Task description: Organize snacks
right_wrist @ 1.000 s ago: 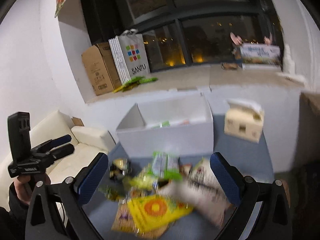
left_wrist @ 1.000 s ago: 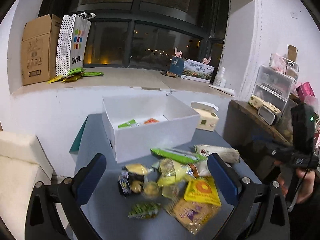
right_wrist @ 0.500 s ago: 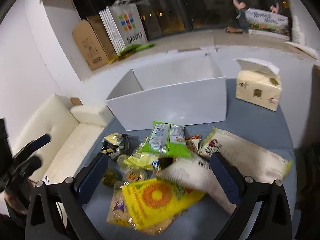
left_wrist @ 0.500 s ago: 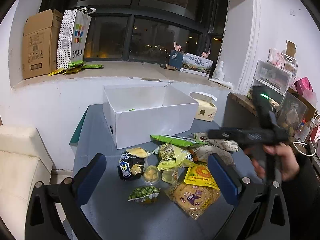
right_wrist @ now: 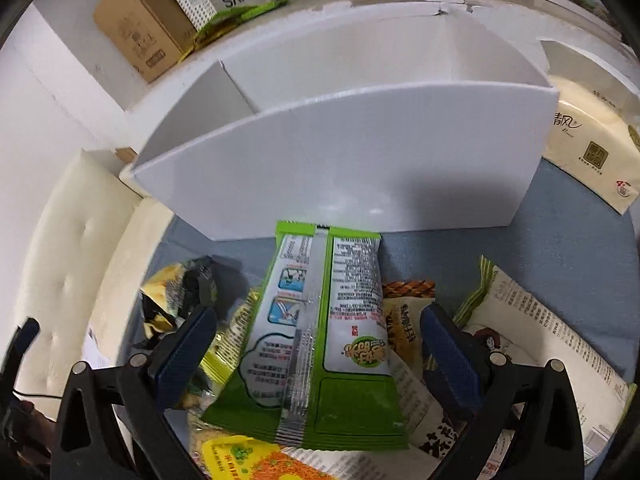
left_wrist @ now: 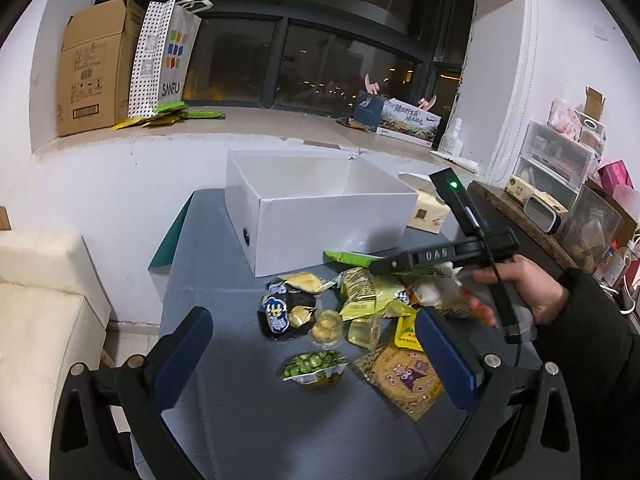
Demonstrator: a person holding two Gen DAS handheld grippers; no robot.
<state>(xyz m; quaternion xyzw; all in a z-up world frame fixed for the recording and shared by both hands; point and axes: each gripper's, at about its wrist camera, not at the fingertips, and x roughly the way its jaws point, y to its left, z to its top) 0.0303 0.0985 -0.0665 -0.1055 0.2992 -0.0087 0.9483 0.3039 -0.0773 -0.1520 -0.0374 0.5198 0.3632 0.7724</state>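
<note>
Green packet (right_wrist: 320,336) lies between the spread fingers of the right gripper (right_wrist: 316,360), apparently lined up for grasping, while the left gripper (left_wrist: 312,356) hovers released.

The right gripper (right_wrist: 318,354) is wide open over a green packet (right_wrist: 320,336) that lies on other snacks. A big white box (right_wrist: 360,152) stands just behind. A tissue pack (right_wrist: 592,148) sits beside the box.
</note>
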